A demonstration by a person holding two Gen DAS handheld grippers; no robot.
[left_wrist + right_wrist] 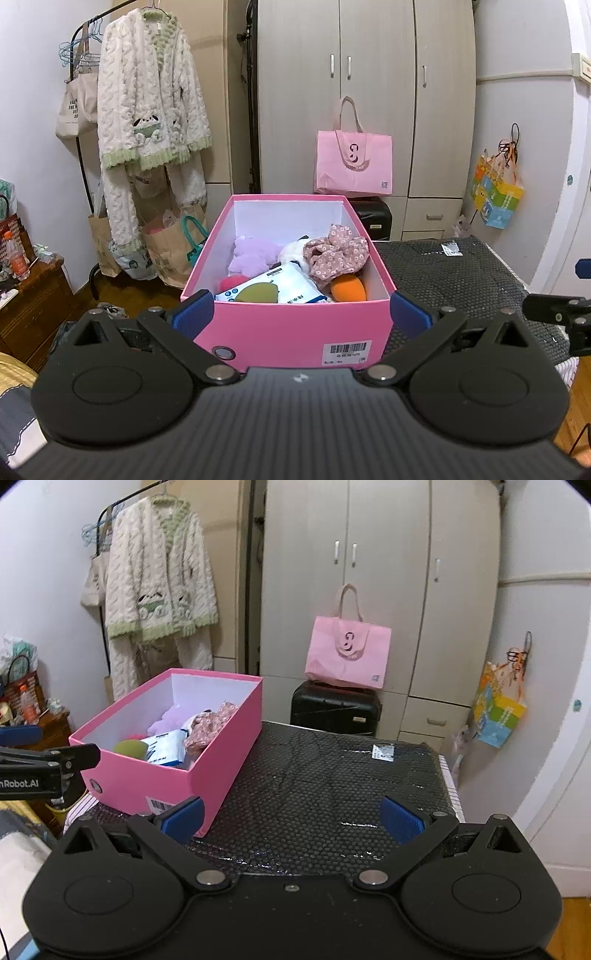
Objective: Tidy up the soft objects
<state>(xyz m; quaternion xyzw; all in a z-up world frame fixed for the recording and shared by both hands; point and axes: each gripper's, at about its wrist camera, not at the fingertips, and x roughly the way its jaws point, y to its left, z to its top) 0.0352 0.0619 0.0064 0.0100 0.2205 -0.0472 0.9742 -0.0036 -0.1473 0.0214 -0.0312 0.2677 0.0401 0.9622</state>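
A pink box (288,328) stands on a black bubble-textured table top (454,273). It holds soft things: a purple plush (253,254), a white plush (293,251), a floral pink cloth (338,253), an orange plush (349,288), a red plush (231,282), a green one (258,293) and a white-blue packet (291,284). My left gripper (301,314) is open, its fingers either side of the box's near end, holding nothing. My right gripper (291,818) is open and empty over the table (332,775), right of the box (166,775).
A black suitcase (334,707) with a pink bag (347,650) on it stands behind the table, before a wardrobe (369,92). A fluffy robe (151,99) hangs on a rack at left above paper bags (170,251). A wooden cabinet (33,306) stands far left.
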